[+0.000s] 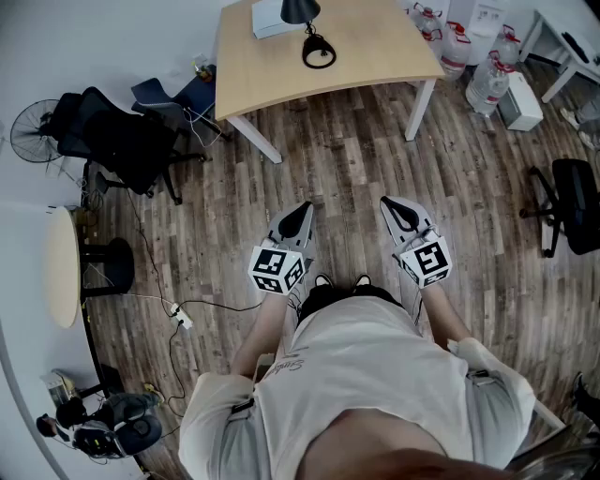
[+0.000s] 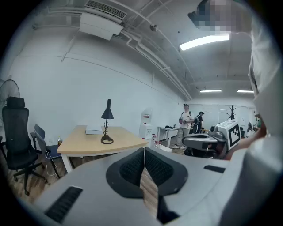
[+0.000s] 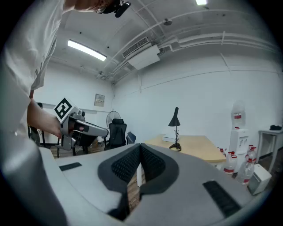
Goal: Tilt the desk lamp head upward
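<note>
A black desk lamp (image 1: 307, 28) stands on the light wooden desk (image 1: 375, 56) at the far end of the room, its cone head pointing down over a ring base. The lamp (image 2: 106, 125) shows small and far off in the left gripper view, and the lamp (image 3: 176, 128) is equally distant in the right gripper view. My left gripper (image 1: 302, 212) and right gripper (image 1: 390, 205) hover side by side over the wood floor, well short of the desk. Both are shut with nothing between the jaws: left gripper (image 2: 143, 152), right gripper (image 3: 140, 148).
A white box (image 1: 272, 17) lies on the desk beside the lamp. A black office chair (image 1: 122, 141) and a fan (image 1: 33, 131) stand left, a round table (image 1: 61, 267) further left. Water bottles (image 1: 487, 80) and another chair (image 1: 572, 216) are right. Cables and a power strip (image 1: 183, 319) lie on the floor.
</note>
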